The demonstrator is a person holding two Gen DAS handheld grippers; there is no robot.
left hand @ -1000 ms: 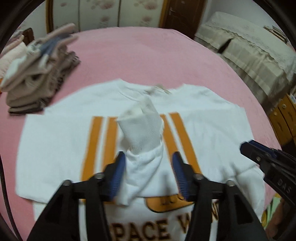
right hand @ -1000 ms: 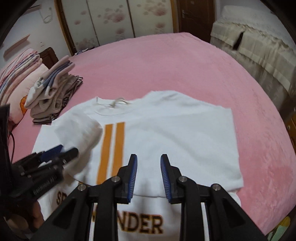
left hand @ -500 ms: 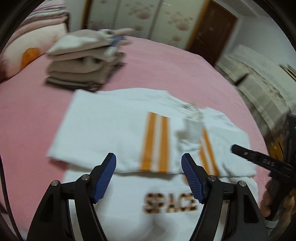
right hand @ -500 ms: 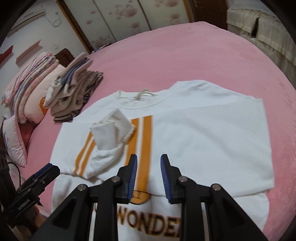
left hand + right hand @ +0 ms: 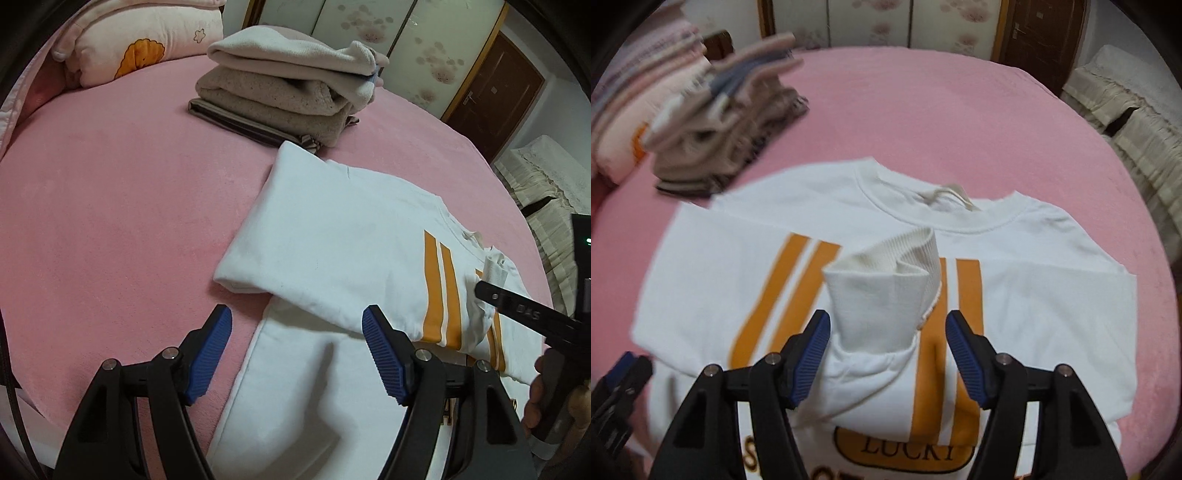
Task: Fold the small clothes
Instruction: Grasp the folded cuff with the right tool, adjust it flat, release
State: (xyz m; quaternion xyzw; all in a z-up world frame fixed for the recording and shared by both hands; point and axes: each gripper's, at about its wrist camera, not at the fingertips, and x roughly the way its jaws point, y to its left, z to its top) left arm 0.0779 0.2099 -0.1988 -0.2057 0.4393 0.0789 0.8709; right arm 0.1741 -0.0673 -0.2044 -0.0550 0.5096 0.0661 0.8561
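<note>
A white sweatshirt with orange stripes lies flat on the pink bed, its left sleeve folded across the chest. The ribbed cuff of that sleeve stands up in a loose hump. My right gripper hovers over it with its jaws opening. The cuff sits between the blue pads; the right pad is clear of it. My left gripper is open above the sweatshirt's folded left edge, with nothing between its fingers. The right gripper's tip shows in the left wrist view by the cuff.
A stack of folded beige and grey clothes sits at the back left of the bed, next to a pink pillow. A cream covered sofa and a brown door stand beyond the bed's right edge.
My left gripper swung left from over the chest to the sweatshirt's left edge, leaving the cuff behind. My right gripper slid left over the cuff and its jaws spread wide.
</note>
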